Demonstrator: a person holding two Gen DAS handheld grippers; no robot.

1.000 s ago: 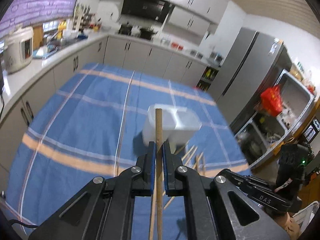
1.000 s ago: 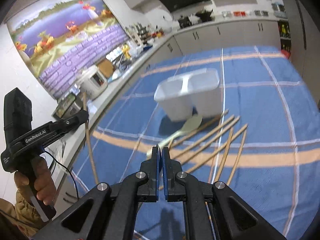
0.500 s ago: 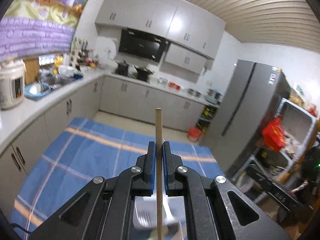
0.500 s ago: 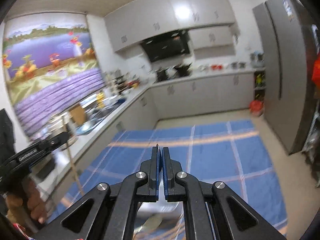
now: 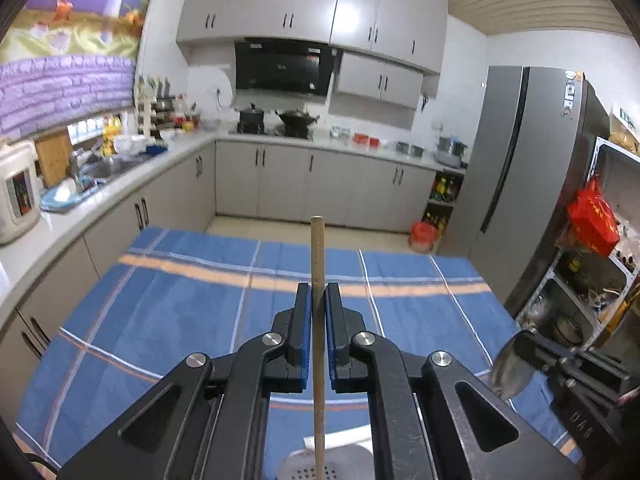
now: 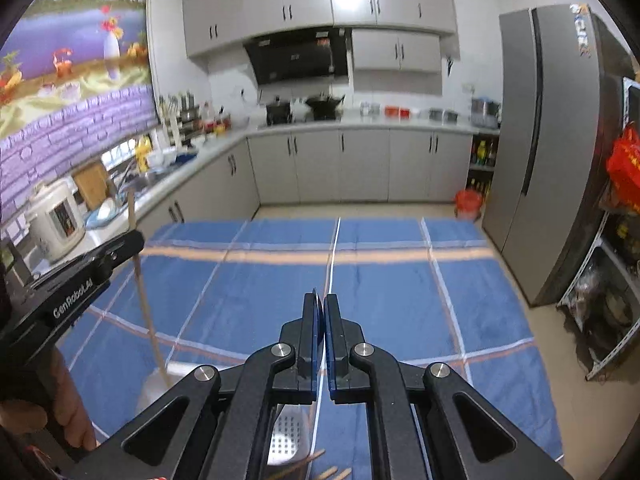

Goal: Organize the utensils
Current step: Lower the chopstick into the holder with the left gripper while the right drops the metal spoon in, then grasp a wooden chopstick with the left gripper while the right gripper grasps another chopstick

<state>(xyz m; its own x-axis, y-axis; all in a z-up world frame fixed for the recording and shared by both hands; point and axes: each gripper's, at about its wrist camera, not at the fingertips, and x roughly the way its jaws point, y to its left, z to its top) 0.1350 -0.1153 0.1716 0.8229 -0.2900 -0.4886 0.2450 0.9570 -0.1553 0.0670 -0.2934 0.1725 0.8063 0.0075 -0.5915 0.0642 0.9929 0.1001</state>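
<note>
Chopstick (image 5: 318, 280) upright btwn the 2 fingers of left gripper (image 5: 318, 300), lower end over utensil holder (image 5: 320, 468), which sits on tablecloth (image 5: 180, 312) below the gripper. Spoon (image 5: 512, 368) to the right, at tip of right gripper (image 6: 320, 312). In right wrist view, left gripper is at left w/ the chopstick reaching down to the holder; more chopsticks (image 6: 304, 468) lie on the cloth just in front of it. Counter (image 5: 80, 208) runs along left & behind; fridge (image 5: 528, 184) stands right.

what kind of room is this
A home kitchen, most likely: a black range hood hangs over pots on a stove, grey cabinets line the walls, and a tall grey fridge stands on the right.
</note>
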